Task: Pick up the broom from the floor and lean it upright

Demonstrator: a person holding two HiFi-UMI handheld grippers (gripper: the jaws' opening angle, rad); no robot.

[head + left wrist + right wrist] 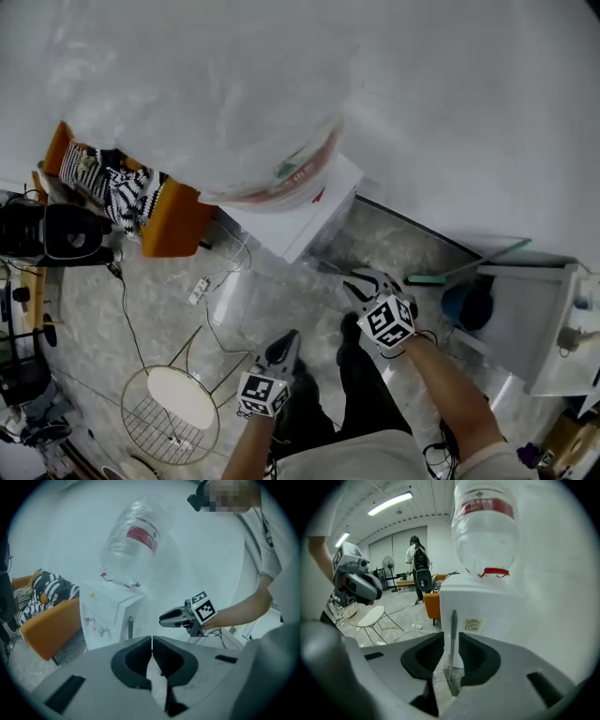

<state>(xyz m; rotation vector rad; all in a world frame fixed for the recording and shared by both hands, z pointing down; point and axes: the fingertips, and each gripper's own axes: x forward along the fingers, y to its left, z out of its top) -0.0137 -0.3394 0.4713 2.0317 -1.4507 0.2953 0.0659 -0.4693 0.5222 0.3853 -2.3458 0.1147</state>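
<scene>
Item: broom, grey, standing upright against the front of the white water dispenser. I read my left gripper with fingers pressed together, empty. Right gripper: fingers spread, clear of the broom.

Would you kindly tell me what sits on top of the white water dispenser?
An upturned clear water bottle with a red label stands on the dispenser; its mouth is hidden inside the top.

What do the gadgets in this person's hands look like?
The left gripper and right gripper are each grey, with two dark padded jaws and a white cube bearing black square markers. Thin dark cables trail near the right one. The person wears a pale short-sleeved shirt.
</scene>
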